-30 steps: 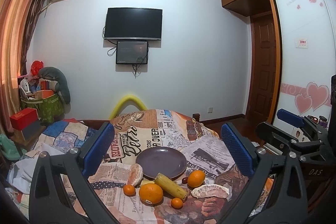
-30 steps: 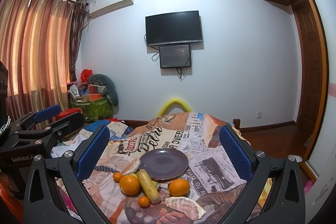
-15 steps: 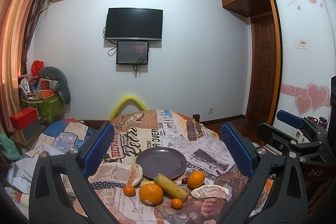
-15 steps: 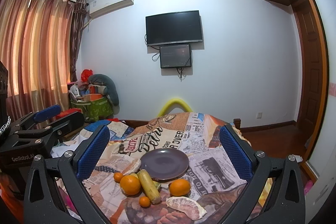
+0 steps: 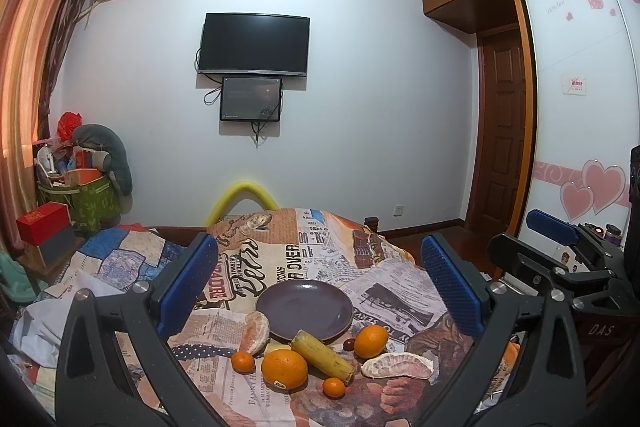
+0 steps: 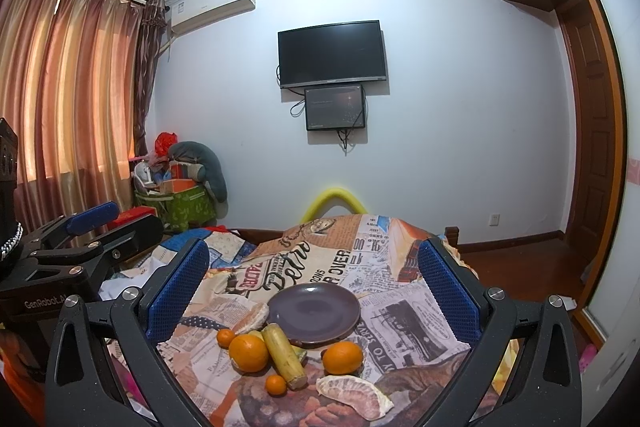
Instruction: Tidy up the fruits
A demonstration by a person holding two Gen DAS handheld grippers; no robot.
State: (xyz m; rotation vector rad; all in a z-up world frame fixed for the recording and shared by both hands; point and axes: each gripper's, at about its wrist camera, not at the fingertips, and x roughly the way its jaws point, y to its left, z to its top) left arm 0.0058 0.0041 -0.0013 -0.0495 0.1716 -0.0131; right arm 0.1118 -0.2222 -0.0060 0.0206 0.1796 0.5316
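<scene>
Round dark purple plate bare on the newsprint-patterned cloth. All fruit lies off the plate, along its near edge: big orange, yellow-green cane-like stick touching the rim, second orange, two small tangerines, two peeled pomelo pieces. Left gripper and right gripper hang above the plate, blue-padded jaws spread wide, nothing held.

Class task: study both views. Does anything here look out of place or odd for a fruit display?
Yes. The purple plate is bare, with the fruit scattered on the cloth in front. A yellow stalk leans over its rim, and two peeled citrus pieces lie exposed.
</scene>
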